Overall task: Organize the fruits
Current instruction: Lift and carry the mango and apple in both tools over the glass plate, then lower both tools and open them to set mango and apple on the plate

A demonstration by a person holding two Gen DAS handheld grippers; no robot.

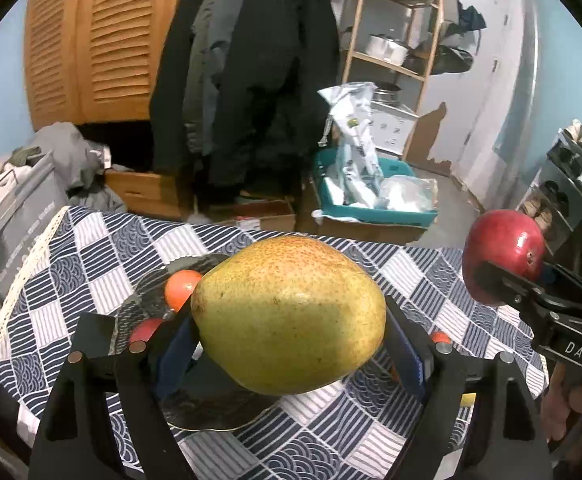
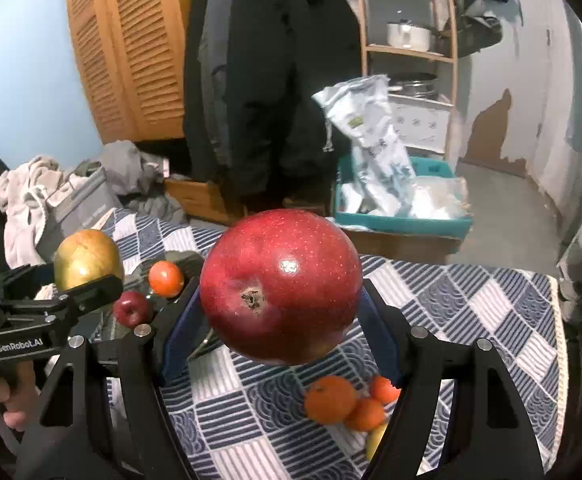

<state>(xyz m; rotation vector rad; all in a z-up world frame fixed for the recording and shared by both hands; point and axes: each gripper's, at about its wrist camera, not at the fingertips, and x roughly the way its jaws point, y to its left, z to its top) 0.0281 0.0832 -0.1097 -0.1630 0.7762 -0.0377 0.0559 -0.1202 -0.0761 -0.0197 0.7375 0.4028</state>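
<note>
Left gripper (image 1: 289, 320): clamped on the pear (image 1: 289, 316), held above the dark plate (image 1: 195, 404).
Right gripper (image 2: 281, 304): clamped on the red apple (image 2: 281, 284), above the checked cloth (image 2: 471, 308).
Tip: lower the pear gently, clear of the small fruits on the plate.

The big red apple (image 2: 281, 292) has smooth, glossy skin; the yellow-green pear (image 1: 289, 322) looks matt and speckled. A blue-white checked cloth (image 2: 471, 312) covers the worktop.

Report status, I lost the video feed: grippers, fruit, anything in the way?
Left gripper shut on pear, right gripper shut on red apple. Both above the checked cloth. Dark plate ahead holds small fruit; nothing blocking.
</note>
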